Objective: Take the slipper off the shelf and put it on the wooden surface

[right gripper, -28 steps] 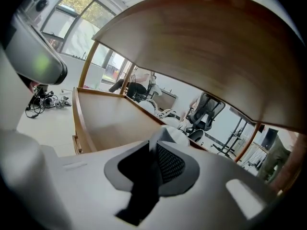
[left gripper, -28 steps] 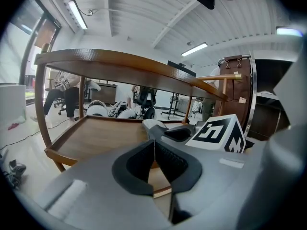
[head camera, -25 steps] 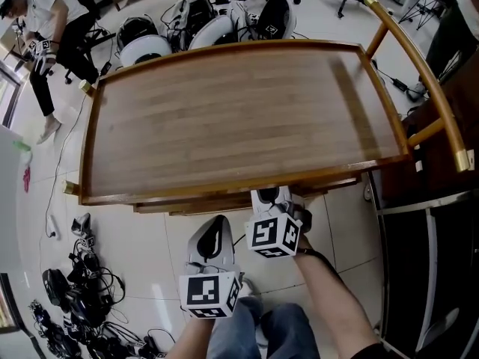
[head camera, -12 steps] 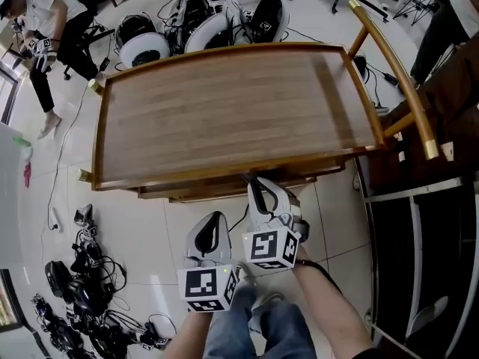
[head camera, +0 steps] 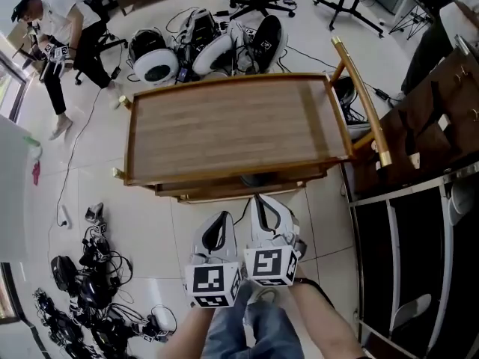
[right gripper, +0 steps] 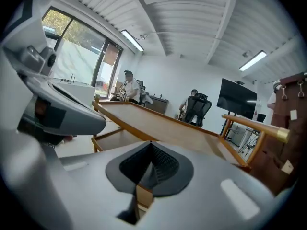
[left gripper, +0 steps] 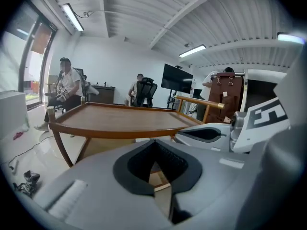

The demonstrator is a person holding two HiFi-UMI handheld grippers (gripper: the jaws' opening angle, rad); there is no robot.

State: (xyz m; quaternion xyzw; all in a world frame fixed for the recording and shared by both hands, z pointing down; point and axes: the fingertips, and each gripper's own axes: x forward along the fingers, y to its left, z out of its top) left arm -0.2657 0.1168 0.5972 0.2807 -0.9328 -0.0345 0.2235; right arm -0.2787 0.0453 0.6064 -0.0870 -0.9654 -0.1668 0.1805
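Right tool (head camera: 263, 200) has backed off the wooden cart (head camera: 232, 126); cables (head camera: 82, 290) litter floor (head camera: 329, 223).

1. A wooden cart (head camera: 232, 126) stands on a tiled floor (head camera: 150, 230). Its top has a raised rim, and a handle bar (head camera: 361, 99) runs along its right side.
2. The left gripper (head camera: 218, 219) and the right gripper (head camera: 263, 200) are side by side just before the cart's near edge, both pointing toward it.
3. A heap of cables (head camera: 90, 290) lies at lower left. A person (head camera: 63, 25) sits well apart at upper left.
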